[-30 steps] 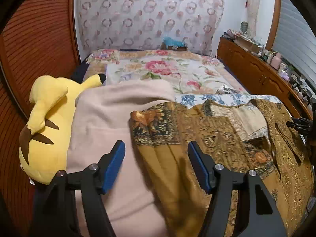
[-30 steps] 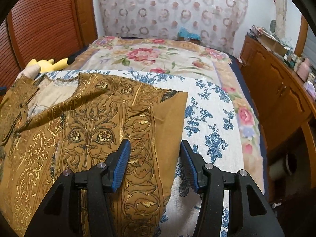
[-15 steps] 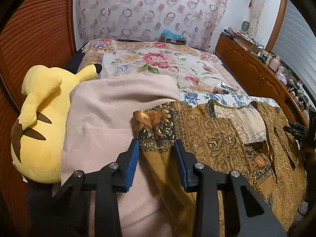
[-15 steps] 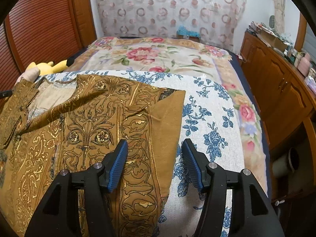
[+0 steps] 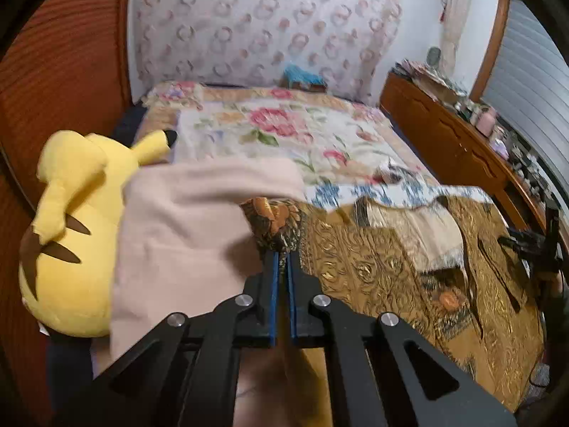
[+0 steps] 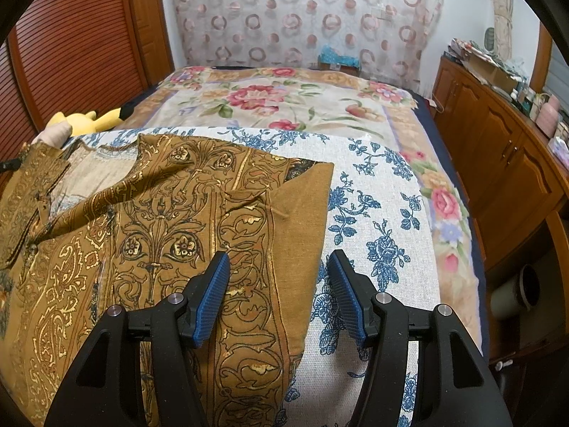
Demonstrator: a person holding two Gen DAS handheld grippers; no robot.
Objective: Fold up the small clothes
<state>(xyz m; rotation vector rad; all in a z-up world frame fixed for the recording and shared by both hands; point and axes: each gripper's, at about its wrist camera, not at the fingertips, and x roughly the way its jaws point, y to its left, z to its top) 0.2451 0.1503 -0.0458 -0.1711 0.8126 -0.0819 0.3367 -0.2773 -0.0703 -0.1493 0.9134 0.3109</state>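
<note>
left gripper [image 5: 281, 254] jaws just closed, pinching corner of brown patterned garment [image 5: 391, 270] beside beige cloth [image 5: 177, 235]. right gripper [image 6: 277, 291] jaws apart, poised over garment's opposite edge, nothing pinched. garment spread on blue-floral sheet [image 6: 384, 213] atop bed. yellow plush toy [image 5: 71, 220] at far left.
</note>
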